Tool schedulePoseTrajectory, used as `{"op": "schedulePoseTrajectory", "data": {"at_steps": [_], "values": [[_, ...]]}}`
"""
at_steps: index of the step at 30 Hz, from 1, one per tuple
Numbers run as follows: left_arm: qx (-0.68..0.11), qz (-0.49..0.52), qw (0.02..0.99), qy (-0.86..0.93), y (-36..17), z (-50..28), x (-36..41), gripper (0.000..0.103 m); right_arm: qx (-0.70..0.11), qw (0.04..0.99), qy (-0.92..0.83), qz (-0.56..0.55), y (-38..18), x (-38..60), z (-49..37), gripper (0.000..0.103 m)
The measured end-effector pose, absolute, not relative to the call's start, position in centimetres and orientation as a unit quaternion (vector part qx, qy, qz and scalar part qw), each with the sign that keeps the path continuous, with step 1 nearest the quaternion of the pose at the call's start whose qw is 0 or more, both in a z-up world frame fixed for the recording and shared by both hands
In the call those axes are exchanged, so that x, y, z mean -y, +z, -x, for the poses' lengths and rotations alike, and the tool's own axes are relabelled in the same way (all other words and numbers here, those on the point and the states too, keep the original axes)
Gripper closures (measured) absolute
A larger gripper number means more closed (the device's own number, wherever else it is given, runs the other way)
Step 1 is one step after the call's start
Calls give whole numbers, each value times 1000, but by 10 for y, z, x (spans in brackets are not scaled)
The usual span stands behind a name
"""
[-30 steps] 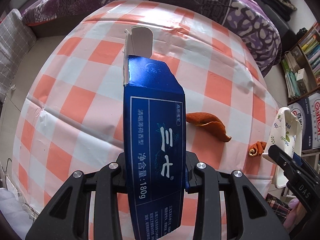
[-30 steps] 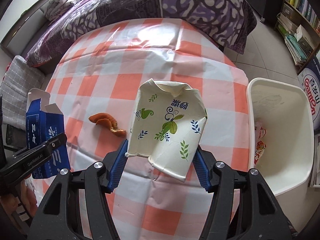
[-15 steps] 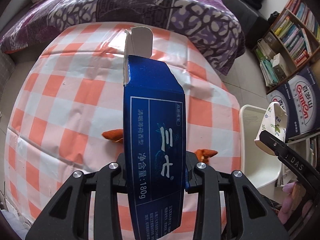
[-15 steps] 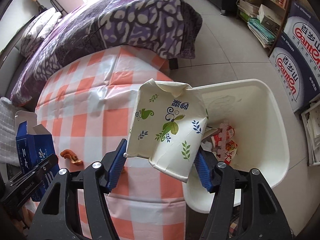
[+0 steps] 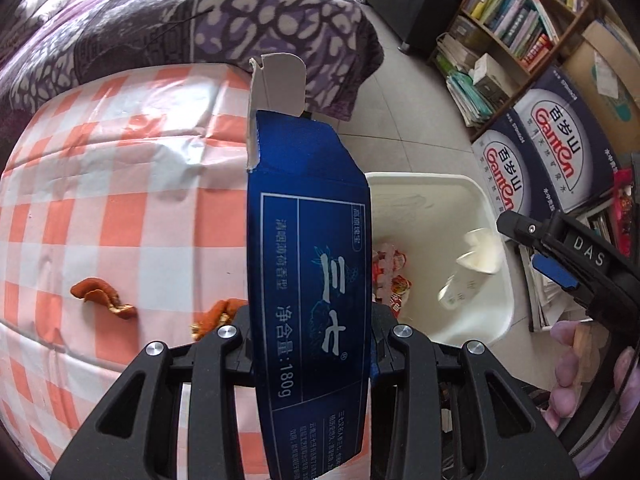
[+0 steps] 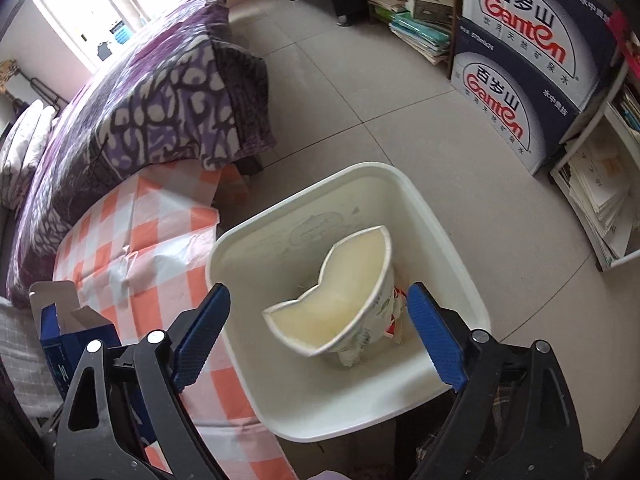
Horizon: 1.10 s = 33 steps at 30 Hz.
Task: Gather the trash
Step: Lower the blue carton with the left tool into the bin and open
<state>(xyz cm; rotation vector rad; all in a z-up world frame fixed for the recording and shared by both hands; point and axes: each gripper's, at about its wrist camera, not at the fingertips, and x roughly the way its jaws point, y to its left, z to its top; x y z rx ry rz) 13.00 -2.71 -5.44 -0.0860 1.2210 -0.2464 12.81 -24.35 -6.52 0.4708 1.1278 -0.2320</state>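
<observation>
Now left tongs [image 5: 310, 344] clamp the blue box [image 5: 310, 280]; right tongs [image 6: 320, 336], just opening, hold nothing.

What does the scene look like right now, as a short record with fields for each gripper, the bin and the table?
left gripper: shut on the blue carton, held upright near the table edge
right gripper: open above the bin, jaws have just been opening, nothing pressed between the pads
paper cup: crumpled, released into the bin
bin: white, on the floor beside the table, holds red wrappers
table: checked cloth, two orange peels left on it
</observation>
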Motion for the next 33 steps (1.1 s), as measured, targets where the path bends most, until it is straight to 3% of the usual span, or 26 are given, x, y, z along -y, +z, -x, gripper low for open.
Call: {"op": "schedulePoseTrajectory", "data": {"at_steps": [16, 17, 20, 21, 33], "values": [[-578, 27, 795, -185, -71, -122, 113, 67, -508, 802, -133, -283, -62, 295, -115, 12], [-575, 28, 795, -190, -71, -122, 114, 66, -509, 801, -133, -285, -63, 296, -115, 12], [-571, 33, 797, -195, -70, -120, 116, 34, -509, 798, -136, -292, -64, 300, -114, 10], [-569, 33, 798, -196, -69, -119, 115, 31, -509, 797, -137, -296, -64, 301, -114, 9], [-587, -19, 796, -145, -82, -112, 71, 30, -535, 795, -117, -259, -72, 271, -122, 7]]}}
